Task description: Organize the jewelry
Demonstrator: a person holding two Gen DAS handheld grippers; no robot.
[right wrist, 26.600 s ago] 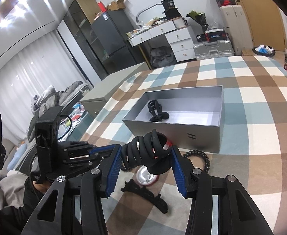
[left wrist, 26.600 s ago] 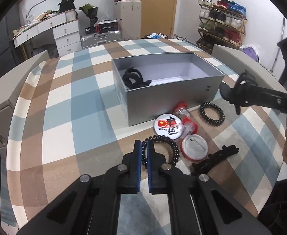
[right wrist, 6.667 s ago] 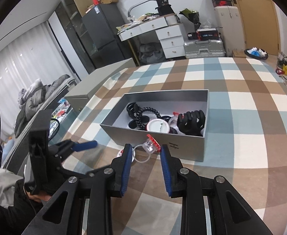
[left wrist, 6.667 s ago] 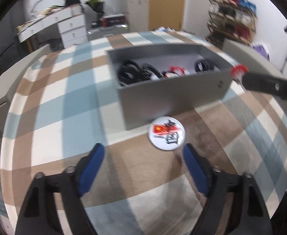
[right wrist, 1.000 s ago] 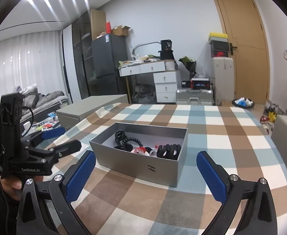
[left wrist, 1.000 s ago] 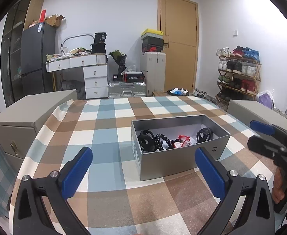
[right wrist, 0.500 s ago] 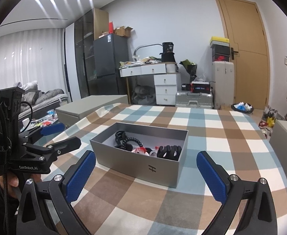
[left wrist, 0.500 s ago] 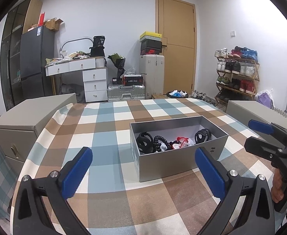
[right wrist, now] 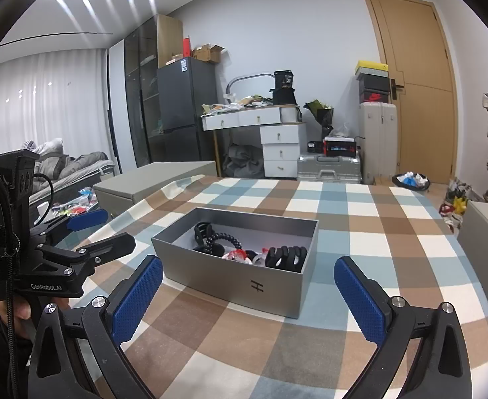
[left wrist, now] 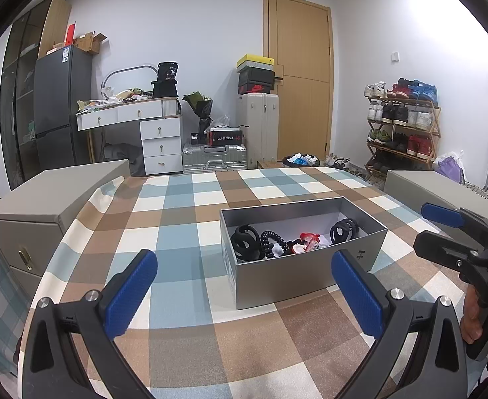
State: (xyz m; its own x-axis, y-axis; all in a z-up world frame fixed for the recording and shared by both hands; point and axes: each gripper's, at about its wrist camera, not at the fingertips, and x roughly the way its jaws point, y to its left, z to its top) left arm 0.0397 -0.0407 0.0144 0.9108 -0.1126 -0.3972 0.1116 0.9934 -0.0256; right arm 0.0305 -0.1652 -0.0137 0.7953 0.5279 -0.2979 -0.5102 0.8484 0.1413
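Jewelry (left wrist: 278, 244) sits heaped inside the grey box (left wrist: 305, 274) mid-tablecloth; from the left wrist view I hold my left gripper (left wrist: 244, 284) level, raised and back, fingers spread wide and empty. From the right wrist view my right gripper (right wrist: 248, 287) hangs equally splayed, holding nothing. I judge the risk is dropping forward and nudging the box (right wrist: 244, 286), spilling the hair claw (right wrist: 285, 257).
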